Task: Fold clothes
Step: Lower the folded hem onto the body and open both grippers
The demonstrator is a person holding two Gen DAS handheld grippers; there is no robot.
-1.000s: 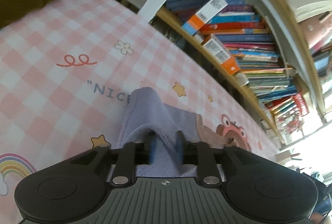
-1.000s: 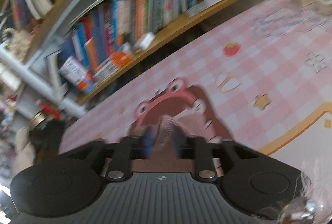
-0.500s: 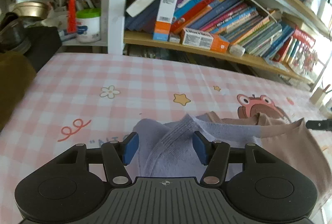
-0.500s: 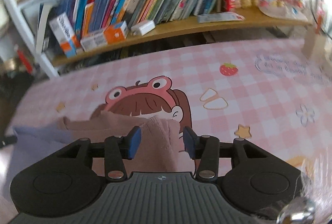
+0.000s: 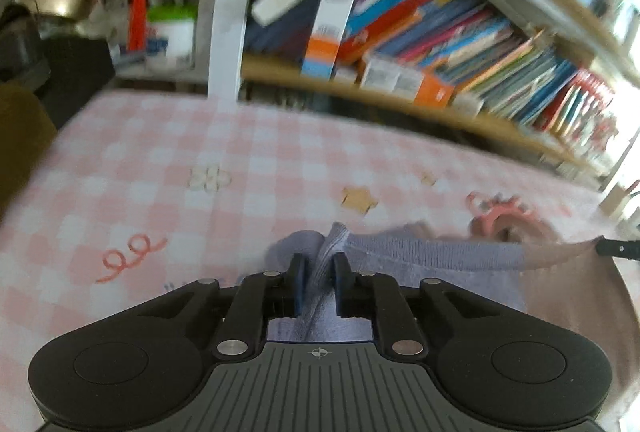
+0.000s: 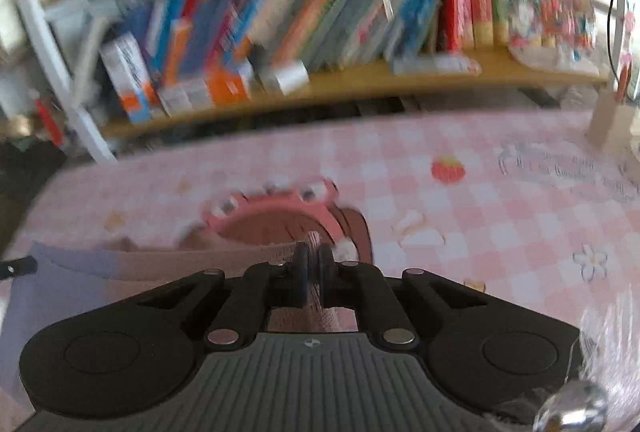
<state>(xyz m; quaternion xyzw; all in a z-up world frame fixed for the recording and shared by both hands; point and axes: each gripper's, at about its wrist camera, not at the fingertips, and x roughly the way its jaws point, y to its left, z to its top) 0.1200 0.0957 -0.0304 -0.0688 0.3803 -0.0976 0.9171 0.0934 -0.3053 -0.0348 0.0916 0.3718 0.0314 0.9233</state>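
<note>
Garment [image 5: 432, 256] stretched between left gripper [image 5: 319, 274] and right gripper [image 6: 313, 269] above pink-checked tabletop [image 5: 248, 168], bookshelf [image 6: 360, 80] behind. Both jaws, apart half second ago, now clamped on fabric.

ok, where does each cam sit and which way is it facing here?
Left wrist: on the left claw, looking along its fingers across the pink checked table to the bookshelf; claw shut on the garment, lilac end.
Right wrist: on the right claw, same heading; shut on the brown end.
Shared: garment, table, bookshelf; each sees the other claw's tip at the frame edge.
</note>
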